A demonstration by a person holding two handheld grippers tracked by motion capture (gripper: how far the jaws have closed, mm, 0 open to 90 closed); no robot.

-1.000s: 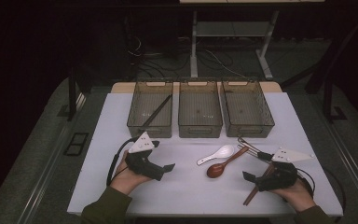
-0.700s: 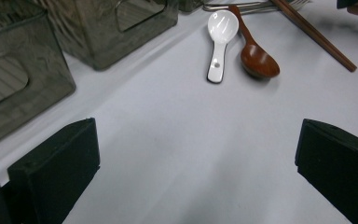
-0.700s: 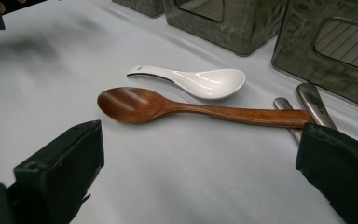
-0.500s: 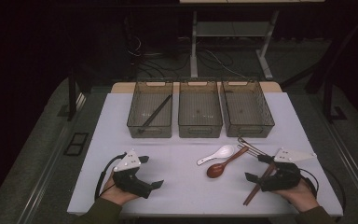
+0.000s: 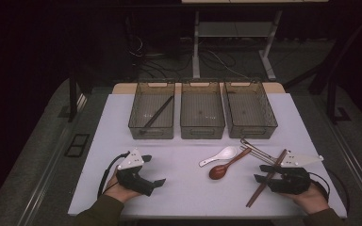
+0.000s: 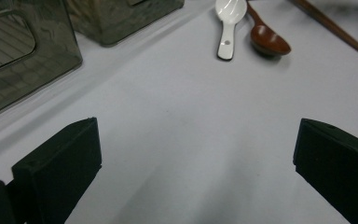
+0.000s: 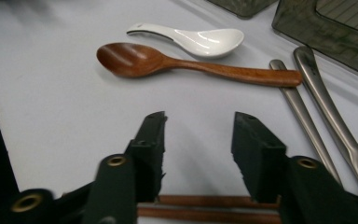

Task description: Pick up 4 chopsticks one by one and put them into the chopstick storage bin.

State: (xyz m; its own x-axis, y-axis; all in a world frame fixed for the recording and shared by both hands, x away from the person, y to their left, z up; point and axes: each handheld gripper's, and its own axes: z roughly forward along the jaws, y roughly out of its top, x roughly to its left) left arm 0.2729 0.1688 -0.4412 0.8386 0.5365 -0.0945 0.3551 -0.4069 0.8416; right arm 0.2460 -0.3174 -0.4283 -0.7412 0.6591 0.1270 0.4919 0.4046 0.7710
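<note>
High view: three mesh bins [image 5: 201, 115] sit in a row across the upper middle of the frame; the left one holds a single dark chopstick [image 5: 156, 114]. Loose cutlery lies right of centre on the white desk [image 5: 188, 188]: white spoon [image 5: 218, 156], wooden spoon [image 5: 226, 165], metal utensils [image 5: 257, 151], and a pair of wooden chopsticks [image 5: 265, 181] running on a diagonal at lower right. The right gripper [image 5: 262, 175] sits over the middle of that pair; the left gripper [image 5: 158, 183] rests at lower left, well apart from the cutlery. Left gripper view: jaws stand wide open at the bottom corners with nothing but bare desk between them; white spoon [image 6: 228, 22] and wooden spoon [image 6: 268, 40] lie far off at the top. Right gripper view: the chopsticks [image 7: 205, 207] cross the bottom of the frame just under the jaw roots, and the jaws have just been closing, now partly closed with a clear gap; the pads do not appear to press on the sticks, though the contact zone is hidden. Wooden spoon [image 7: 186, 63] and white spoon [image 7: 191, 36] lie beyond, metal utensils [image 7: 321, 121] at right. Judgement: the step is grasping the chopsticks. To do it well, lower the jaws squarely across both sticks near mid-length, close until both are pinched together, and lift level so neither one slips.
</note>
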